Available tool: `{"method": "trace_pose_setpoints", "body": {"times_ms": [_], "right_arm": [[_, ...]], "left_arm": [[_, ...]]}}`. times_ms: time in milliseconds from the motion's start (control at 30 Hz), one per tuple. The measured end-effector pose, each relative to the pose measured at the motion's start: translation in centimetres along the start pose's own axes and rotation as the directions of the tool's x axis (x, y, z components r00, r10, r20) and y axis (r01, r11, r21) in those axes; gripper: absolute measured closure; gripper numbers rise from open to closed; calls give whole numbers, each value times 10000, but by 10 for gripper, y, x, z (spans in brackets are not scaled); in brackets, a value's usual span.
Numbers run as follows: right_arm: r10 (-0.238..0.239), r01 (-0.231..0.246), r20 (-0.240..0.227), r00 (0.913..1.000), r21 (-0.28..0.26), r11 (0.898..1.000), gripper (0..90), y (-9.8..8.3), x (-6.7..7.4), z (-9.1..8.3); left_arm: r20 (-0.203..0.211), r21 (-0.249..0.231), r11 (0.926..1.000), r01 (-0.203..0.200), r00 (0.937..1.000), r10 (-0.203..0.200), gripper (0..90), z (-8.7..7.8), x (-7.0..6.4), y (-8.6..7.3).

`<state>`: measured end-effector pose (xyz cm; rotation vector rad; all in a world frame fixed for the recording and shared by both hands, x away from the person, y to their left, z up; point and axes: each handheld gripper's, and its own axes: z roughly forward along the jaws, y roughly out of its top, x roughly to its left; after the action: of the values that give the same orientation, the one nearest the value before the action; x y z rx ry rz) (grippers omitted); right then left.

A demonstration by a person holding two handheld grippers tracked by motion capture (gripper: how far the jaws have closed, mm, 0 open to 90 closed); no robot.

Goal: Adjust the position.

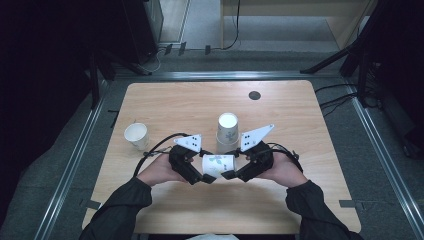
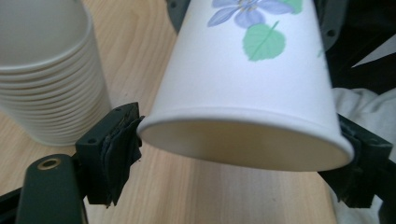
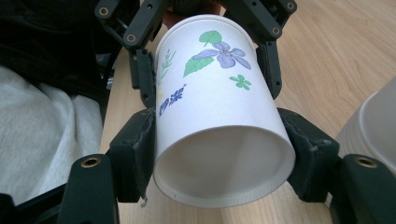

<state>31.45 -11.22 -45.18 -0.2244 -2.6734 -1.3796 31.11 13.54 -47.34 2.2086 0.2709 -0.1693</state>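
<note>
Both forearms come in from the bottom of the high view in dark sleeves, hands angled inward so the two grippers point at each other over the near-middle of the light wooden table (image 1: pixel 165 105).

Between them lies a white paper cup with a purple flower and green leaf print (image 1: pixel 218 165), tipped on its side and held off the tabletop. The right gripper (image 3: pixel 219 158) is clamped on the cup, jaws pressing both sides near one end. The left gripper (image 2: pixel 238 158) takes the rim end: its jaws sit wide, right against that rim, and I can't tell if they squeeze it.

There's small blue writing on the cup, too small to read.

Just behind stands a stack of white paper cups (image 1: pixel 227 132), and a single white paper cup (image 1: pixel 136 135) sits well off to the left.
</note>
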Motion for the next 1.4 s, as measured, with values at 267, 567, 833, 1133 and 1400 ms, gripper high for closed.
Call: {"method": "trace_pose_setpoints", "body": {"times_ms": [267, 567, 833, 1133, 1400], "right_arm": [[114, -114, -46, 9999, 28, 9999, 348, -2, 0, -1], [163, -163, 40, 9999, -53, 9999, 265, -3, -1, 0], [186, -195, 562, 9982, 153, 9997, 219, -6, -3, 1], [132, -154, 783, 9968, 275, 9995, 219, -6, -3, 2], [214, -236, 1095, 9938, 182, 9996, 220, -8, -6, -3]], "left_arm": [[-191, -102, 9997, -239, 9995, 237, 233, 0, -3, 2], [-278, 58, 9995, -305, 9991, 306, 256, -4, -3, 3], [-694, 282, 9996, -37, 9976, 57, 256, -24, -2, 5], [-992, 1507, 9886, -50, 9949, 202, 256, -36, 2, 25], [-1258, 3102, 9497, -438, 9883, 867, 256, -33, 2, 43]]}}
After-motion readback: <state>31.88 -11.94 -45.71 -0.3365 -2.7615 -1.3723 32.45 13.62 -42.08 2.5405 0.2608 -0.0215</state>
